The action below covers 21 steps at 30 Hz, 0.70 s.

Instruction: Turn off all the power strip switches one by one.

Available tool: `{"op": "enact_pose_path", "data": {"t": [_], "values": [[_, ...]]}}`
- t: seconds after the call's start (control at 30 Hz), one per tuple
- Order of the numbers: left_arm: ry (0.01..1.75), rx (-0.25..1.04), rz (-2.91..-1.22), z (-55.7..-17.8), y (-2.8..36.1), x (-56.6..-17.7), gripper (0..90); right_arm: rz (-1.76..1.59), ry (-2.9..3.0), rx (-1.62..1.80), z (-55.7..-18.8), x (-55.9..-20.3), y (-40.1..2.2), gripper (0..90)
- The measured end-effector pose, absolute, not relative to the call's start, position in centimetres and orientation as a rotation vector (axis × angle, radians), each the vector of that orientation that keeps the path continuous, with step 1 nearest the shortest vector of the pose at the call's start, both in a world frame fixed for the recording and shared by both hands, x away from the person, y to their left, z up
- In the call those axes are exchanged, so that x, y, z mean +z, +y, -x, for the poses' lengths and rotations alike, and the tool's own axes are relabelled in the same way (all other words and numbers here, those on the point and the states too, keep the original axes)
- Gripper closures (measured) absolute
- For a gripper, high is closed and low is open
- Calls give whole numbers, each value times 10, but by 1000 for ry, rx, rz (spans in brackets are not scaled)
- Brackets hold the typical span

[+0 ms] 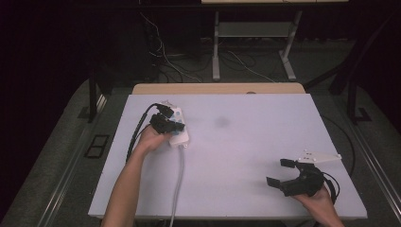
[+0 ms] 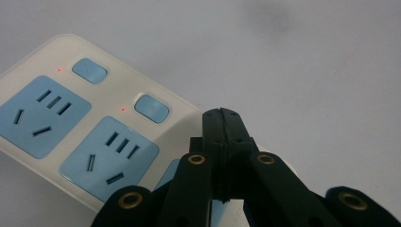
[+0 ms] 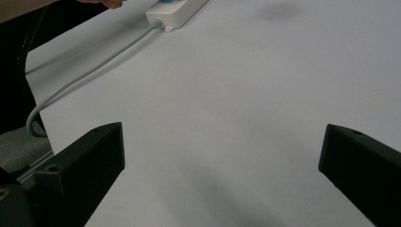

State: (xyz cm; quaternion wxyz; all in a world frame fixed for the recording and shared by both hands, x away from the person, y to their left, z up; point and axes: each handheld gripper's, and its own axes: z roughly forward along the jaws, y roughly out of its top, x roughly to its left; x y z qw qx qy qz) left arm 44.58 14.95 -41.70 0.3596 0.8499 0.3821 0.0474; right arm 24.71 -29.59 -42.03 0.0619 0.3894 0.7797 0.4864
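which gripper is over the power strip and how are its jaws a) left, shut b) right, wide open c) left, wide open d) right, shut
a: the left gripper hangs over the white power strip with its jaws pressed together, nothing between them.

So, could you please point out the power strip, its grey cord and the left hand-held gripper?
power strip (image 2: 94,125): left gripper view, white casing between sockets.
grey cord (image 1: 178,182): high view, mid-length.
left hand-held gripper (image 2: 222,116): left gripper view, closed jaw tips.

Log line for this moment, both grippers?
left gripper: shut, over power strip | right gripper: open, empty | red lights on
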Motion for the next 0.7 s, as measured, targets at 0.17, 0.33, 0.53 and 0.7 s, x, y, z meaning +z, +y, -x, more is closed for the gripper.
{"op": "enact_pose_path", "data": {"t": [0.17,0.33,0.53,0.7], "values": [[993,131,-2197,-445,148,-417,900,-1182,2344,1476,-247,-419,-299,10],[996,135,-2196,-445,148,-417,898,-1200,2329,1486,-248,-419,-304,10],[1011,119,-2186,-446,148,-417,897,-1200,2326,1482,-247,-419,-303,9],[1005,130,-2197,-445,148,-416,897,-1204,2329,1476,-248,-420,-303,9]]}}
